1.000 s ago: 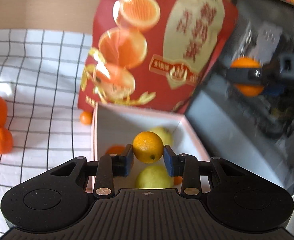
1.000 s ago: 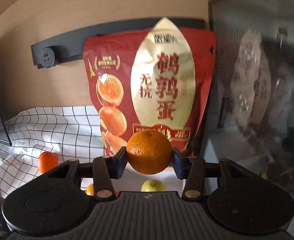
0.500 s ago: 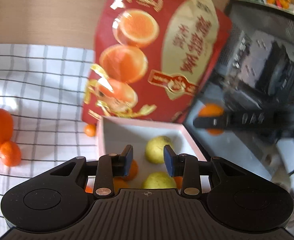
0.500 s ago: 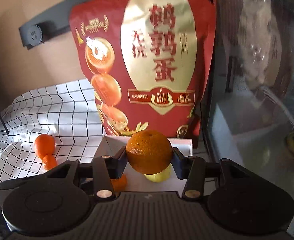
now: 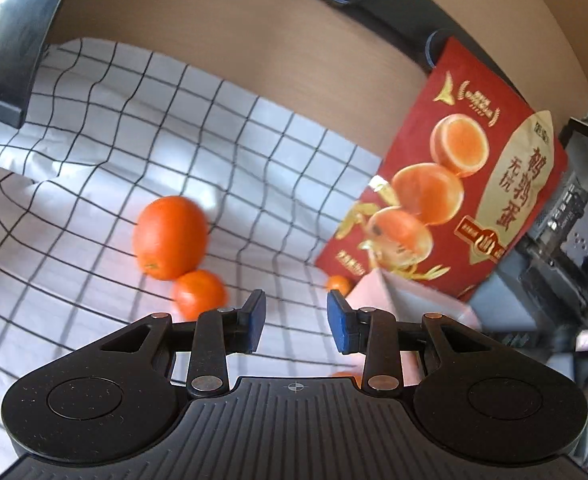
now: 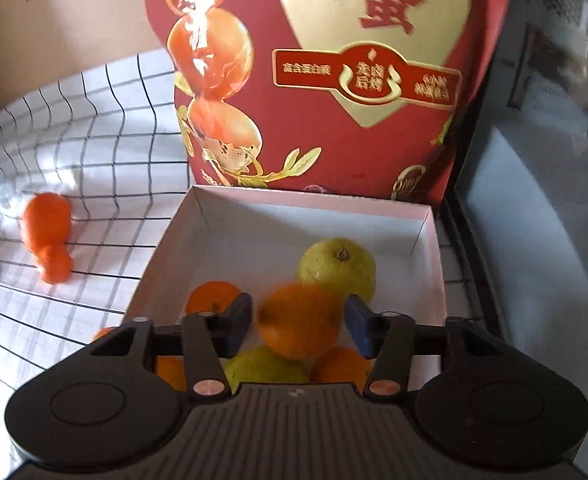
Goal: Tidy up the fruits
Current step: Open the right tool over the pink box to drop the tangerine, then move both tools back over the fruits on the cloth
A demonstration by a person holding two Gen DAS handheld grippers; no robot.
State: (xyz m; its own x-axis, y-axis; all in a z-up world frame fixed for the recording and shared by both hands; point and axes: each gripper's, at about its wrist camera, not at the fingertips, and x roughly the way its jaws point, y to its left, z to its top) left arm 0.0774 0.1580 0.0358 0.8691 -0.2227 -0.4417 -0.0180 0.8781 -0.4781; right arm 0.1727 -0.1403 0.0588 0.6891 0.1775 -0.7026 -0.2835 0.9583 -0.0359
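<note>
A white box (image 6: pixel 229 236) stands in front of a red snack bag and holds several oranges and two yellow-green fruits (image 6: pixel 336 268). My right gripper (image 6: pixel 298 320) is open above the box; a blurred orange (image 6: pixel 298 322) sits loose between its spread fingers, apart from both pads. My left gripper (image 5: pixel 296 322) is open and empty over the checked cloth. A large orange (image 5: pixel 169 236) and a smaller one (image 5: pixel 199 292) lie just left of and beyond it. A tiny orange (image 5: pixel 338 283) lies by the box corner (image 5: pixel 374 296).
The red snack bag (image 6: pixel 334 80) stands upright behind the box. A dark glass-fronted appliance (image 6: pixel 534 200) borders the box on the right. A dark monitor edge (image 5: pixel 9 40) is at the far left. The checked cloth (image 5: pixel 93 152) covers the table.
My right gripper has moved down over the box and opened, letting go of its orange. My left gripper, empty since half a second ago, has swung left away from the box toward the loose oranges.
</note>
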